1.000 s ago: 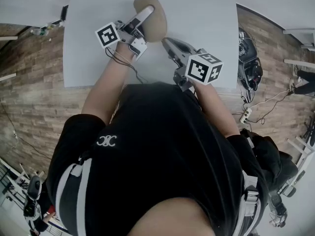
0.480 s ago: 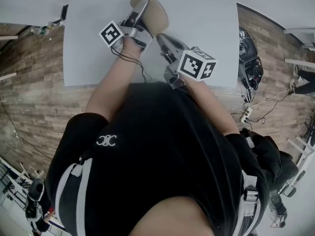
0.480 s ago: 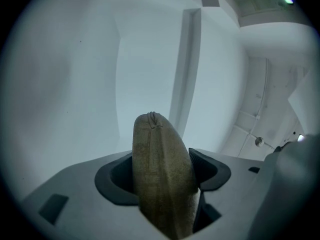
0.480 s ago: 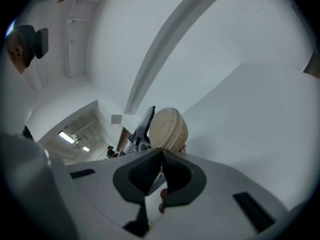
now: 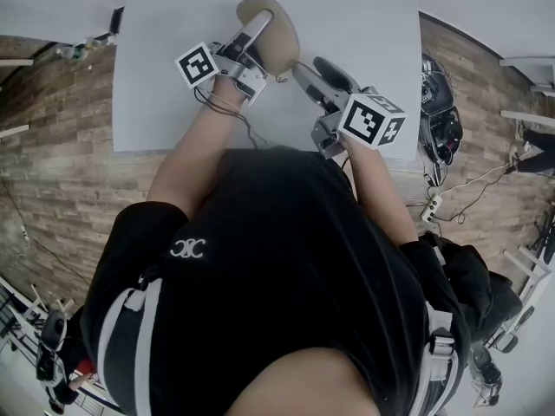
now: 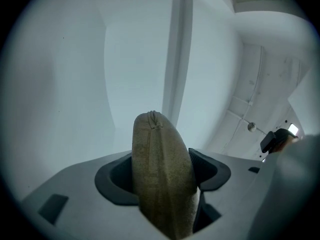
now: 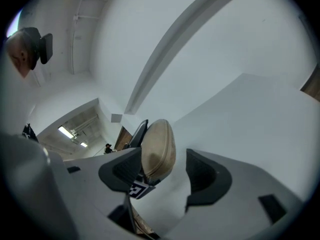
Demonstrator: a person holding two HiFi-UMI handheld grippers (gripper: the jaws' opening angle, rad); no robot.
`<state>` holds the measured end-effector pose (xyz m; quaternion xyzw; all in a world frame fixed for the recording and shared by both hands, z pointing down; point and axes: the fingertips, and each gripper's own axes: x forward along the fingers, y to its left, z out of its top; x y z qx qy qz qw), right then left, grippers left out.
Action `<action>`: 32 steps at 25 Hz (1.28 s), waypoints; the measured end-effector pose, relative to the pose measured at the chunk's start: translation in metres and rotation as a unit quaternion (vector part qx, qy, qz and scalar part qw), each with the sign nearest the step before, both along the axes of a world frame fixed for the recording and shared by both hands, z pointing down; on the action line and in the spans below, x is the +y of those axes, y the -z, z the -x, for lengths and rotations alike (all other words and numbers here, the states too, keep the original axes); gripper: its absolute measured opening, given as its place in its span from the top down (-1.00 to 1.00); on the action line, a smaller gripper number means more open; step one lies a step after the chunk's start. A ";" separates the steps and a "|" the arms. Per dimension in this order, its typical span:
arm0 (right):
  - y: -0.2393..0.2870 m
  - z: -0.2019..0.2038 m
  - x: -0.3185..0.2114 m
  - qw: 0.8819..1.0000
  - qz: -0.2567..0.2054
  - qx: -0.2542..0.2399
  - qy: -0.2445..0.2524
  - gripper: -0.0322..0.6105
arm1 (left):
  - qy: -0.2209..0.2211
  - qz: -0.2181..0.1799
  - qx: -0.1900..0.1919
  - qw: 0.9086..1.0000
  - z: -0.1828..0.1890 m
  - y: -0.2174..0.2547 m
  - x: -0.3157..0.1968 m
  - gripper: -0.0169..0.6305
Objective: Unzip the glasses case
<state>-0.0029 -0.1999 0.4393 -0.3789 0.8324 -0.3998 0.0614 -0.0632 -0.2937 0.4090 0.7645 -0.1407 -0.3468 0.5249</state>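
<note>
Within the left hand-held gripper (image 6: 163,175), the glasses case (image 5: 279,42) runs lengthwise outward.

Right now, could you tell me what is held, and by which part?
The left claw clamps the case across its two broad faces. The right claw has just opened and grips nothing.

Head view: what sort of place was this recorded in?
Probably a lab or workshop room set up for recording, not a home: a white table on a wood-plank floor, with loose cables, a power strip and black equipment lying on the floor beside it.
</note>
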 end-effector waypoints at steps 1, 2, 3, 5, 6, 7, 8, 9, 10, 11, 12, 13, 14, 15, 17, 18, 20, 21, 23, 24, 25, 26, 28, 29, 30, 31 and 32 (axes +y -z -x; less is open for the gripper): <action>-0.002 -0.002 -0.004 1.000 0.006 0.001 0.001 0.10 | -0.012 -0.005 0.001 1.000 -0.004 0.001 0.005 0.02; -0.003 -0.001 -0.006 1.000 0.013 -0.004 0.008 0.09 | -0.025 -0.011 0.000 1.000 -0.009 0.002 0.010 0.02; -0.004 0.002 -0.007 1.000 0.021 -0.012 0.019 0.08 | -0.040 -0.017 -0.004 0.999 -0.014 0.003 0.015 0.01; -0.006 0.011 -0.007 0.998 0.037 -0.031 0.040 0.07 | -0.067 -0.023 -0.008 0.997 -0.022 0.002 0.023 0.01; -0.008 0.014 -0.006 0.997 0.046 -0.044 0.047 0.05 | -0.075 -0.022 -0.006 0.997 -0.024 0.001 0.026 0.01; -0.009 0.016 -0.004 0.995 0.056 -0.056 0.053 0.04 | -0.079 -0.020 -0.001 0.997 -0.025 0.001 0.028 0.01; -0.010 0.018 0.000 0.994 0.066 -0.067 0.060 0.04 | -0.084 -0.020 0.003 0.996 -0.025 0.000 0.030 0.01; -0.012 0.022 0.004 0.992 0.075 -0.073 0.073 0.04 | -0.089 -0.022 0.004 0.996 -0.026 0.000 0.033 0.01; -0.014 0.026 0.008 0.990 0.080 -0.073 0.089 0.05 | -0.097 -0.025 0.002 0.995 -0.028 0.000 0.036 0.01; -0.017 0.030 0.011 0.989 0.080 -0.069 0.102 0.05 | -0.103 -0.028 -0.002 0.994 -0.029 -0.001 0.039 0.01; -0.019 0.031 0.013 0.989 0.077 -0.063 0.109 0.05 | -0.106 -0.029 -0.007 0.994 -0.030 -0.002 0.040 0.01; -0.021 0.031 0.012 0.990 0.072 -0.058 0.109 0.05 | -0.106 -0.028 -0.015 0.994 -0.031 -0.004 0.041 0.02; -0.023 0.029 0.011 0.991 0.069 -0.052 0.103 0.05 | -0.104 -0.024 -0.027 0.994 -0.031 -0.008 0.039 0.02; -0.026 0.027 0.008 0.992 0.068 -0.042 0.093 0.05 | -0.101 -0.020 -0.046 0.994 -0.032 -0.013 0.037 -0.01; -0.033 0.021 0.002 0.995 0.070 -0.016 0.065 0.05 | -0.086 -0.012 -0.111 0.990 -0.029 -0.031 0.031 -0.13; -0.039 0.016 -0.001 0.996 0.073 0.001 0.047 0.05 | -0.073 -0.011 -0.154 0.985 -0.024 -0.042 0.028 -0.18; -0.053 -0.002 -0.006 0.996 0.070 0.057 0.009 0.05 | -0.055 -0.005 -0.222 0.974 -0.013 -0.063 0.026 -0.23; -0.062 -0.014 -0.009 0.993 0.063 0.104 -0.007 0.05 | -0.055 -0.001 -0.247 0.968 -0.011 -0.070 0.027 -0.23; -0.083 -0.042 -0.013 0.972 0.046 0.227 -0.029 0.05 | -0.066 0.000 -0.305 0.950 -0.011 -0.084 0.033 -0.19; -0.093 -0.054 -0.013 0.956 0.040 0.288 -0.034 0.05 | -0.064 -0.004 -0.345 0.937 -0.010 -0.091 0.036 0.05; -0.103 -0.062 -0.012 0.939 0.037 0.339 -0.036 0.05 | -0.051 -0.008 -0.390 0.919 -0.004 -0.098 0.038 0.45; -0.112 -0.067 -0.011 0.925 0.037 0.377 -0.036 0.05 | -0.030 -0.008 -0.436 0.899 0.005 -0.106 0.038 0.84; -0.124 -0.071 -0.007 0.904 0.039 0.424 -0.034 0.05 | 0.007 0.004 -0.502 0.865 0.023 -0.120 0.035 0.93; -0.128 -0.074 -0.006 0.895 0.039 0.443 -0.031 0.05 | 0.015 0.011 -0.519 0.855 0.026 -0.125 0.034 0.93; -0.132 -0.079 -0.006 0.885 0.040 0.463 -0.027 0.05 | 0.015 0.016 -0.527 0.850 0.025 -0.128 0.033 0.93; -0.138 -0.085 -0.005 0.874 0.042 0.483 -0.020 0.05 | 0.012 0.018 -0.530 0.848 0.021 -0.130 0.033 0.93; -0.145 -0.088 -0.004 0.864 0.047 0.501 -0.010 0.05 | 0.007 0.017 -0.532 0.846 0.017 -0.130 0.034 0.93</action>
